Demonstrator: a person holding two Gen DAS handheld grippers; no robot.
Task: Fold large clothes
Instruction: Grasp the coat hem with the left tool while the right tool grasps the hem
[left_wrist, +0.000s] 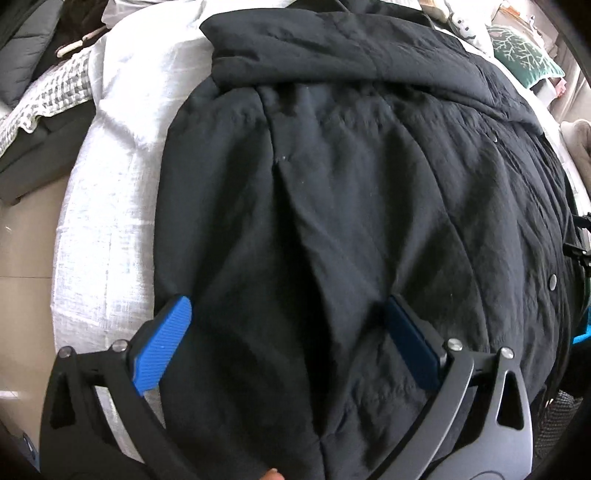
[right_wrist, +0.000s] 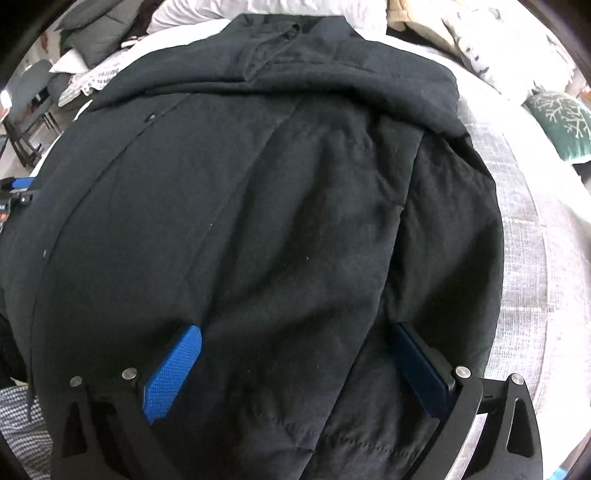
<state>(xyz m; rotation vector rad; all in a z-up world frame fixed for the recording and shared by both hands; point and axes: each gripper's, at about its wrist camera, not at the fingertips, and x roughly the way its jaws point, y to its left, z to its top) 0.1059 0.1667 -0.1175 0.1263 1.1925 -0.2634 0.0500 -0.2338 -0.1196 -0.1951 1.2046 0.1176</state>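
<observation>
Left gripper (left_wrist: 288, 325): jaws spread wide, blue pads clear of each other, nothing clamped. Black coat fabric lies under the gap between the pads. The gripper points steeply down at the coat (left_wrist: 351, 184) near its left edge; the left pad sits over the border between coat and white bedcover (left_wrist: 110, 221).

Right gripper (right_wrist: 295, 354): jaws likewise spread wide, nothing clamped. Both pads stand over the coat (right_wrist: 258, 203), with fabric under the gap. Whether either gripper's pads touch the cloth cannot be told.

The coat lies flat across the bedcover (right_wrist: 535, 258), sleeves folded in over the body, snap placket (left_wrist: 552, 282) running between the two grippers. A green cushion (right_wrist: 561, 122) sits on the bed's far right. A checked cloth (left_wrist: 51, 99) and dark clothes lie at far left.
</observation>
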